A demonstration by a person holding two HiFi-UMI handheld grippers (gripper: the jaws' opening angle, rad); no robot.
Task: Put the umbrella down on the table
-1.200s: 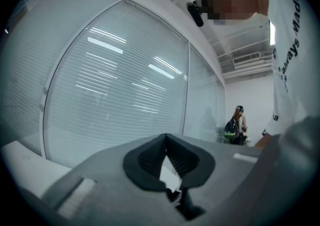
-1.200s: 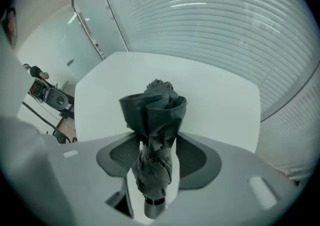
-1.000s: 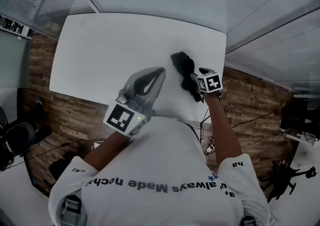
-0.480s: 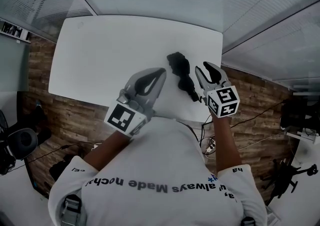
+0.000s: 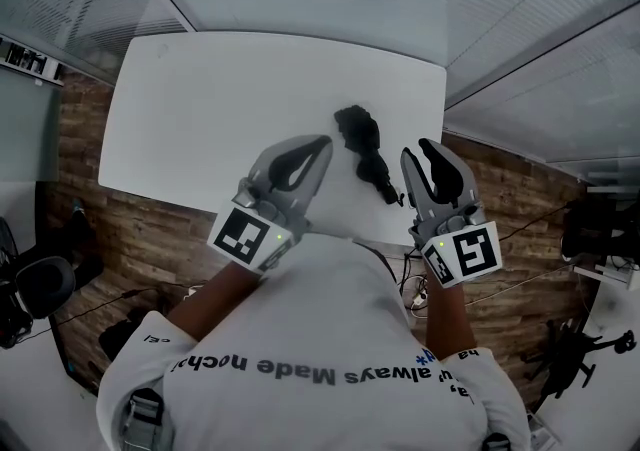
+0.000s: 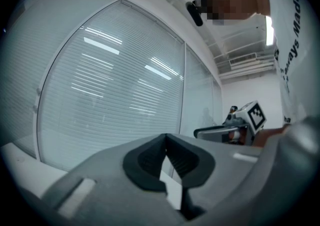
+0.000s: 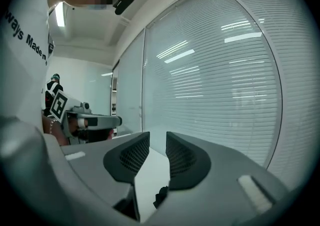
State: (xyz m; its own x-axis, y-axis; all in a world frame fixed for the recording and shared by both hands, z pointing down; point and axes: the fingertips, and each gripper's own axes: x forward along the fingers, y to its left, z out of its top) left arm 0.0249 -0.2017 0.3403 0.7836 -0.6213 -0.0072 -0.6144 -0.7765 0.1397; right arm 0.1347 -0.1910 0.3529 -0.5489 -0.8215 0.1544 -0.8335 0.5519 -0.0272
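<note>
The right gripper point(image 5: 417, 151) has let go of the umbrella point(image 5: 362, 144) and lifted back toward the person. Its jaws are closing on nothing, with a narrow gap still between them. The folded black umbrella now lies by itself on the white worktop point(image 5: 220, 89), near its right front edge, so the task looks done. The left gripper point(image 5: 322, 144) hangs left of it, jaws closed and empty. The shirt point(image 5: 330, 359) reads "always Made"; the umbrella shows no legible label.

Inventory: one table point(image 5: 200, 99) standing; one umbrella point(image 5: 366, 153) lying at its 4 o'clock; two grippers hovering: left gripper point(image 5: 324, 143), right gripper point(image 5: 418, 149), empty jaws closing.
</note>
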